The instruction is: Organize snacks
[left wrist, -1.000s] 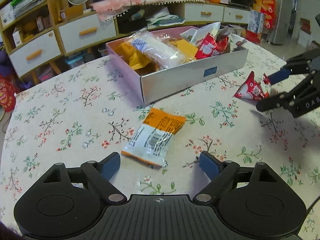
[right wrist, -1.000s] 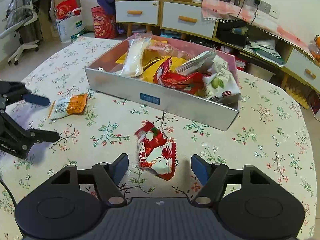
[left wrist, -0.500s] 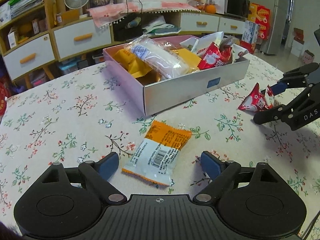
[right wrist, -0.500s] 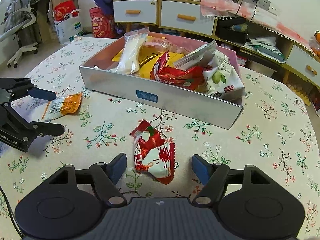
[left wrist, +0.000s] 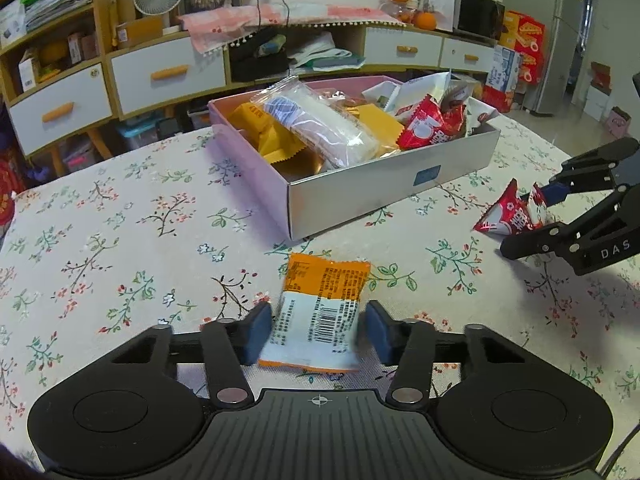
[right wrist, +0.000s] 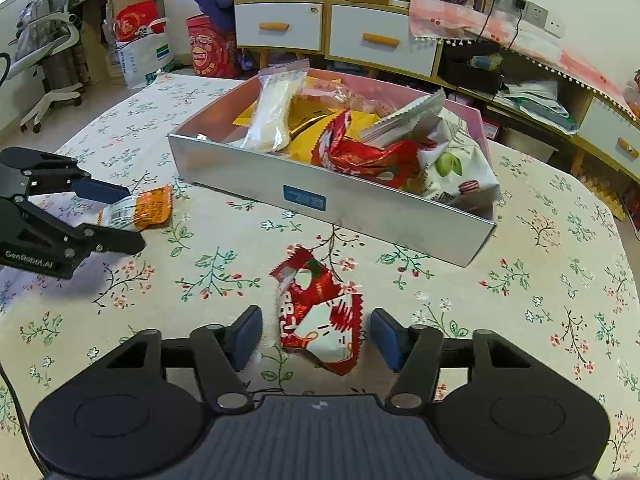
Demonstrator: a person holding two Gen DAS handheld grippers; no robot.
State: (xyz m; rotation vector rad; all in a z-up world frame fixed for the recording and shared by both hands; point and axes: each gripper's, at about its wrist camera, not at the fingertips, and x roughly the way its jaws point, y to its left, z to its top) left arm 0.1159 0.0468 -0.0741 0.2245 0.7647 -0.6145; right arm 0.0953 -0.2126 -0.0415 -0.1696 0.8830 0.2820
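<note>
In the left wrist view, the orange-and-white snack packet (left wrist: 320, 312) lies flat on the floral counter (left wrist: 120, 240) at lower centre of the frame, its near end sitting between the fingers (left wrist: 256, 334) of the left gripper (left wrist: 318, 334). The fingers stand close against the packet's two sides — whether they already press it I cannot tell. The packet's long axis runs straight away from the gripper toward the box (left wrist: 360, 196), so the fingers span its short width; that is the relation a squeeze here depends on.

In the right wrist view the same holds for the red-and-white snack packet (right wrist: 318, 316): it lies crumpled at lower centre, between the spread fingers of the right gripper (right wrist: 316, 334), with a clear gap on each side, nothing held. Its long axis tilts a little toward the frame's lower right.

Each gripper is nearest its own packet, and the two are well apart.

The box sits beyond both packets, at upper centre of each frame, open-topped and already crowded — a long clear-wrapped white packet (left wrist: 320, 124), yellow wrappers, a red pack and a pale printed bag (right wrist: 460, 168) leaning over the far corner. I judge both packets are bound for it.
</note>
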